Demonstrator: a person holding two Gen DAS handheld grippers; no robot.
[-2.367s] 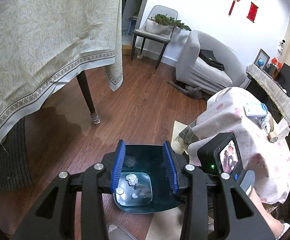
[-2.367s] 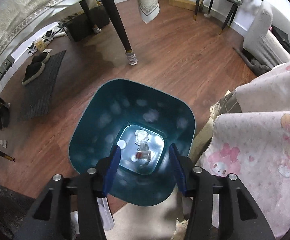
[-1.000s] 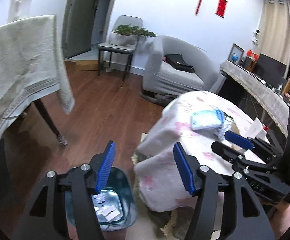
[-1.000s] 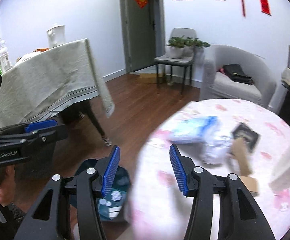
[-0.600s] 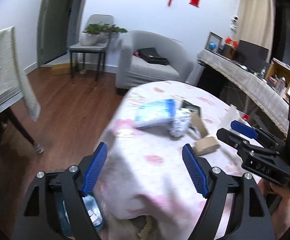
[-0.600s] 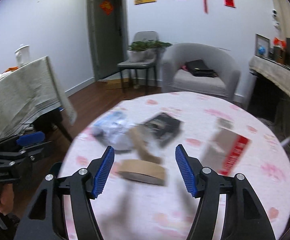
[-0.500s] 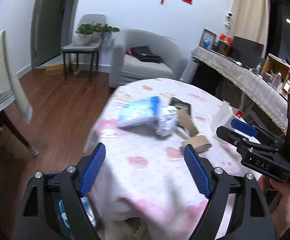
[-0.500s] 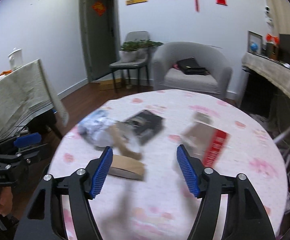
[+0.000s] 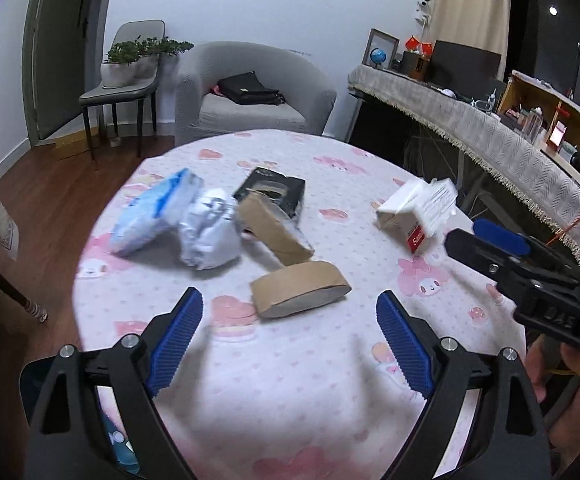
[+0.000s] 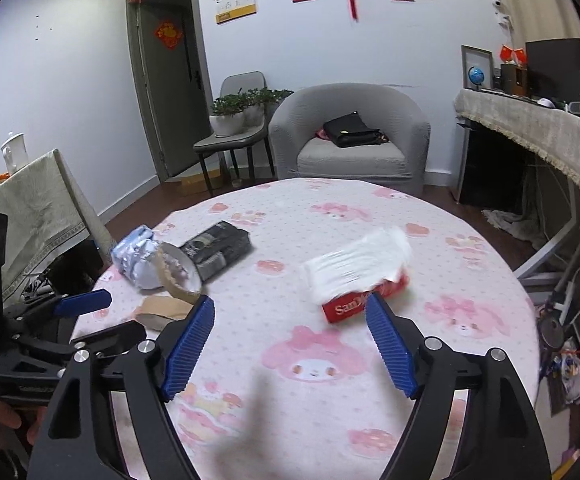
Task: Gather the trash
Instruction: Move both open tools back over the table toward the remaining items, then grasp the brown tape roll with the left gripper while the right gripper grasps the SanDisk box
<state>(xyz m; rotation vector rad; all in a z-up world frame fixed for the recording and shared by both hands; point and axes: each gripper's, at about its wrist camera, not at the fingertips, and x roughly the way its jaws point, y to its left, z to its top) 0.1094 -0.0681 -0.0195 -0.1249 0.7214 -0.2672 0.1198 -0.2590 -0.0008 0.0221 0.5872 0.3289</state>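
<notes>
I hold my left gripper (image 9: pixel 287 336) wide and empty above the near edge of the round table (image 9: pixel 290 400), framing the flattened cardboard ring (image 9: pixel 300 289) at frame centre so it is my likely first pick. My right gripper (image 10: pixel 290 344) is equally spread and empty, pointed at the red-and-white packet (image 10: pixel 360 276), centre right. The teal bin (image 9: pixel 119 452) peeks from the lower left.

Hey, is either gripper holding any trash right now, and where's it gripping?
Nothing is held. The left gripper and right gripper are both open above the table.
</notes>
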